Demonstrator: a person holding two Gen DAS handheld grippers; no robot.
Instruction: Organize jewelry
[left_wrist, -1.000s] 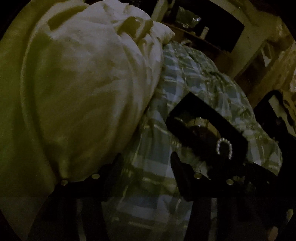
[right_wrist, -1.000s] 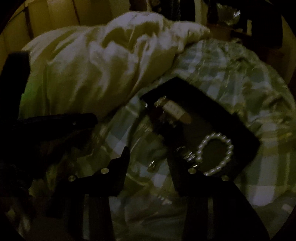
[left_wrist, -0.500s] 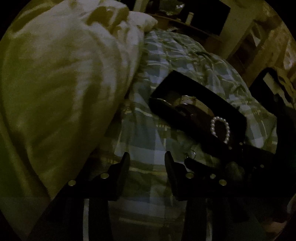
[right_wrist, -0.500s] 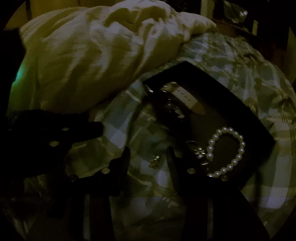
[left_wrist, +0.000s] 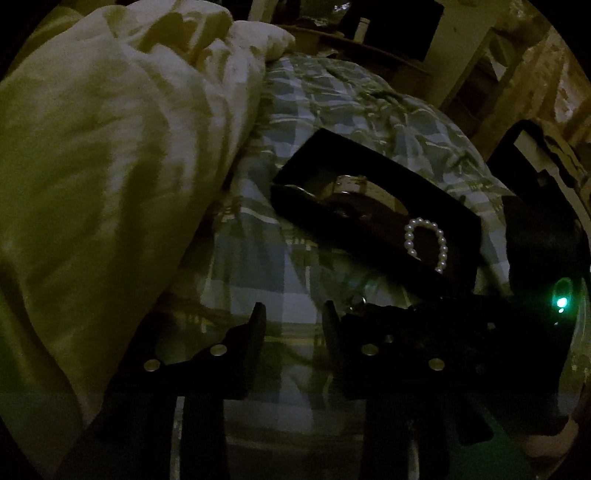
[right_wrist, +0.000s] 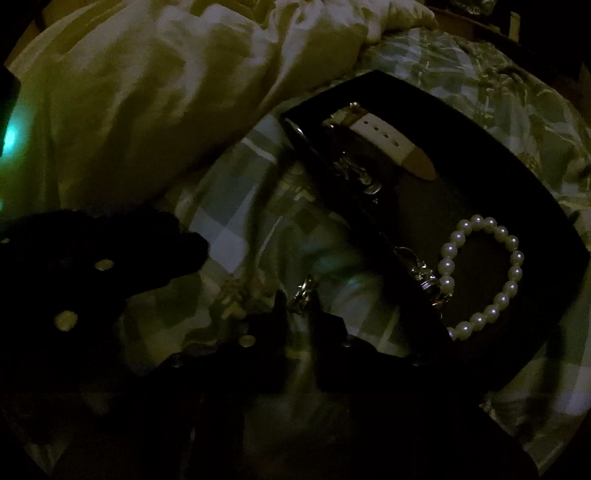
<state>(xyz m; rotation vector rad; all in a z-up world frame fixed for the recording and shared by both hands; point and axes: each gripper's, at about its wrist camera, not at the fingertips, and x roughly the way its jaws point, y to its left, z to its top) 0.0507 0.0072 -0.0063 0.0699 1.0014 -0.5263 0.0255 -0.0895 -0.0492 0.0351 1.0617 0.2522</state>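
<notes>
**Small silver piece pinched beside the tray**

The right gripper has its jaws nearly closed on a small silver trinket lying on the bedspread just left of the black tray, probably so it can join the pearl bracelet and watch inside. The left gripper, left of the tray, hovers with jaws apart, empty.

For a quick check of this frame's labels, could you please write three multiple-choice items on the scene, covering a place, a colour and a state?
1. Where does the pearl bracelet lie?
A. in the black tray
B. on the white duvet
C. in the left gripper

2. What colour is the watch strap?
A. red
B. white
C. blue

3. How does the right gripper stand?
A. wide open above the tray
B. out of view
C. closing around a small silver piece on the plaid sheet

Answers: 1 A, the pearls rest on the tray floor; 2 B, the strap is pale; 3 C, the fingertips flank the piece.
</notes>
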